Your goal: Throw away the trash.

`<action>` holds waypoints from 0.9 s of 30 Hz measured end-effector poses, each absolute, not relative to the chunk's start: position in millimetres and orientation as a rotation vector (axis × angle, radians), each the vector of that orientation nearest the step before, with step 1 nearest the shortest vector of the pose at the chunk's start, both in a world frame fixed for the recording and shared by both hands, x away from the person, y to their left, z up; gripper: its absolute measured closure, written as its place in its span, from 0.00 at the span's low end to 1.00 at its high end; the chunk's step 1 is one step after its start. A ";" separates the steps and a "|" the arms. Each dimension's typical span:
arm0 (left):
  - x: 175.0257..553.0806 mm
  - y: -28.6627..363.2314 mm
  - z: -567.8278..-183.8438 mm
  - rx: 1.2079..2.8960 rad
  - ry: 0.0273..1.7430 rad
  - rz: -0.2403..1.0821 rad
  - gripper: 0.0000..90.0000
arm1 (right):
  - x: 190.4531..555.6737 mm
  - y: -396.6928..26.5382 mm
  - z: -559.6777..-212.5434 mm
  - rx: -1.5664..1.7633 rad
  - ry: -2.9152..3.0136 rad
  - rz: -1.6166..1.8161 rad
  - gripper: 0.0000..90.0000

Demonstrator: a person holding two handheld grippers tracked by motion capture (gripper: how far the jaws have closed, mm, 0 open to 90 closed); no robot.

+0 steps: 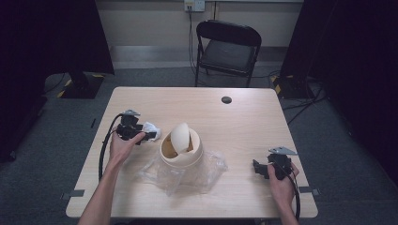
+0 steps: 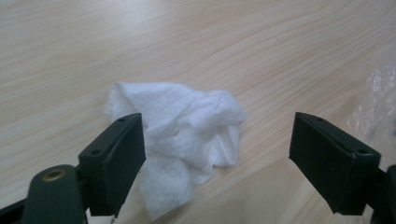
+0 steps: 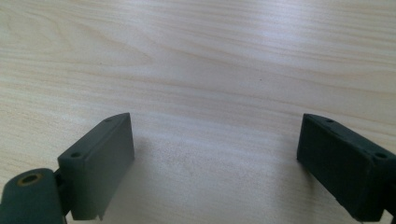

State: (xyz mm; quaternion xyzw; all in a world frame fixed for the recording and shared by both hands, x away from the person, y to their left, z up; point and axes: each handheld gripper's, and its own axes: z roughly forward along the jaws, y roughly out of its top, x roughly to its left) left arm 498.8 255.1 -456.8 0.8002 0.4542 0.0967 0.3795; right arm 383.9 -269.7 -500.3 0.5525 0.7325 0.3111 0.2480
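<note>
The left hand-held gripper [image 1: 149,136] sits low over the surface [image 1: 244,122] at about nine o'clock from the cream bin [image 1: 182,152], and its jaws stand wide apart around a crumpled white tissue [image 1: 151,128]. In the left gripper view the tissue [image 2: 180,135] lies flat on the wood between the two black jaws, its near edge just beside the left jaw; whether that jaw touches it I cannot tell, and the right jaw is well clear of it.

The bin stands upright on a sheet of clear plastic [image 1: 213,164] near the middle of the surface, its swing lid tipped.

The right hand-held gripper [image 1: 257,168] rests at about four o'clock from the bin, well apart from it, jaws open with bare wood between them.
</note>
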 end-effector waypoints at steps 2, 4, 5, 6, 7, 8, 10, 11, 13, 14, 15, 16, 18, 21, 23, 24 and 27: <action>499.8 246.6 -458.1 2.088 1.142 0.288 0.23 | 383.9 -269.7 -500.3 1.506 1.996 0.848 0.11; 501.9 243.9 -459.4 2.137 1.140 0.323 0.25 | 383.8 -269.7 -500.2 1.506 1.997 0.849 0.11; 503.7 243.5 -461.2 2.136 1.142 0.318 0.25 | 383.8 -269.6 -500.3 1.506 1.996 0.847 0.11; 504.8 243.4 -462.0 2.138 1.143 0.309 0.25 | 383.7 -269.6 -500.3 1.507 1.996 0.848 0.11; 506.4 242.8 -463.4 2.145 1.147 0.318 0.25 | 383.7 -269.5 -500.3 1.506 1.996 0.847 0.11; 507.3 242.2 -464.8 2.158 1.145 0.325 0.25 | 383.7 -269.5 -500.3 1.506 1.996 0.847 0.11; 508.4 242.2 -467.5 2.159 1.157 0.310 0.25 | 383.6 -269.4 -500.3 1.505 1.994 0.847 0.11; 508.2 242.0 -469.7 2.148 1.162 0.292 0.25 | 383.2 -269.5 -500.3 1.505 1.994 0.846 0.11; 508.7 239.4 -474.6 2.185 1.140 0.292 0.29 | 383.2 -269.2 -500.4 1.508 1.990 0.847 0.11; 508.7 239.4 -474.6 2.185 1.140 0.292 0.33 | 383.2 -269.2 -500.4 1.508 1.990 0.847 0.11; 509.0 238.7 -476.2 2.188 1.143 0.294 0.33 | 383.1 -269.2 -500.4 1.507 1.991 0.848 0.11; 509.7 238.0 -480.2 2.184 1.154 0.291 0.36 | 383.2 -269.2 -500.4 1.508 1.990 0.847 0.11; 510.3 238.1 -482.3 2.198 1.156 0.317 0.42 | 383.2 -269.6 -500.4 1.504 1.994 0.847 0.11; 508.6 238.8 -482.0 2.187 1.155 0.336 0.61 | 383.3 -269.5 -500.4 1.506 1.992 0.847 0.11; 508.3 239.0 -481.7 2.194 1.146 0.343 0.72 | 383.2 -269.6 -500.4 1.504 1.995 0.847 0.11; 508.6 239.4 -481.8 2.191 1.149 0.341 0.74 | 383.2 -269.6 -500.4 1.505 1.994 0.847 0.11; 508.9 241.1 -482.8 2.166 1.149 0.322 0.85 | 383.2 -269.6 -500.4 1.505 1.994 0.847 0.11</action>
